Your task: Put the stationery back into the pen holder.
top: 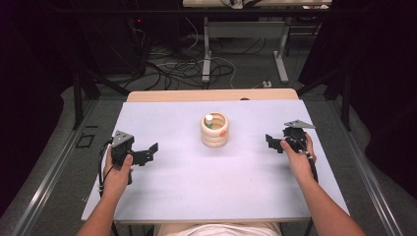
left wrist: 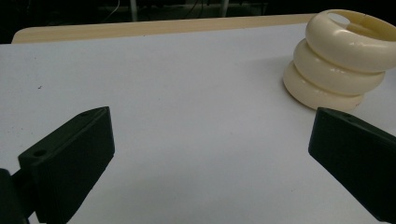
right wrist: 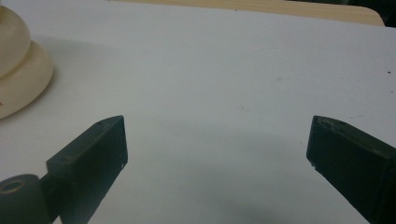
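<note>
White table (top: 196,187), dark room, cream ringed pot (top: 215,130) centred, both grippers' fingers wide.

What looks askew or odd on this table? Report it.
The top ring of the cream ringed holder sits tilted and shifted off the two rings below, so the stack leans. Small green and orange bits show at its mouth in the high view. Both claws, left and right, are open, apart from it.
</note>
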Available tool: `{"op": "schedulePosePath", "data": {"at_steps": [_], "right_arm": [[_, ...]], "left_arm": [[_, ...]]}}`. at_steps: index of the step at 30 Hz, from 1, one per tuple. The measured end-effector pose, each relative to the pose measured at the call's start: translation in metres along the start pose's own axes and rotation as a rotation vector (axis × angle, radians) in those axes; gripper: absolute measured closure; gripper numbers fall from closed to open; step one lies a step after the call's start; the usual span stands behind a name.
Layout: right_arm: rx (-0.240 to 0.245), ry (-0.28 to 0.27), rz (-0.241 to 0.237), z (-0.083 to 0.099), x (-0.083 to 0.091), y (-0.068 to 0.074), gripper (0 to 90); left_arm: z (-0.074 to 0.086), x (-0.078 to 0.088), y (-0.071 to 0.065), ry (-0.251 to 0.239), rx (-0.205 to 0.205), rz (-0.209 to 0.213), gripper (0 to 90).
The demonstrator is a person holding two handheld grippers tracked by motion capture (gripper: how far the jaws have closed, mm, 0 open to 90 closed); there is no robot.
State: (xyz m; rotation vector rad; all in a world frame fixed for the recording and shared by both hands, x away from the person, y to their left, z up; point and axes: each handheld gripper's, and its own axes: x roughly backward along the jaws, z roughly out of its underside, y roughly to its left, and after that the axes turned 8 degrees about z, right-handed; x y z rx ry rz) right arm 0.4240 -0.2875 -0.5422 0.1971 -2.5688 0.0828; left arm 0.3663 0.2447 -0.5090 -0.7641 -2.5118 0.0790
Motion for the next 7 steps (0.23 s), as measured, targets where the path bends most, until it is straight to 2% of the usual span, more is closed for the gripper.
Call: {"op": "schedulePosePath", "data": {"at_steps": [7], "right_arm": [[-0.013, 0.013, 0.034, 0.0032, -0.0012, -0.0087, 4.7]], "left_arm": [[-0.0001, -0.0005, 0.0, -0.002, -0.002, 0.001, 0.3]]}}
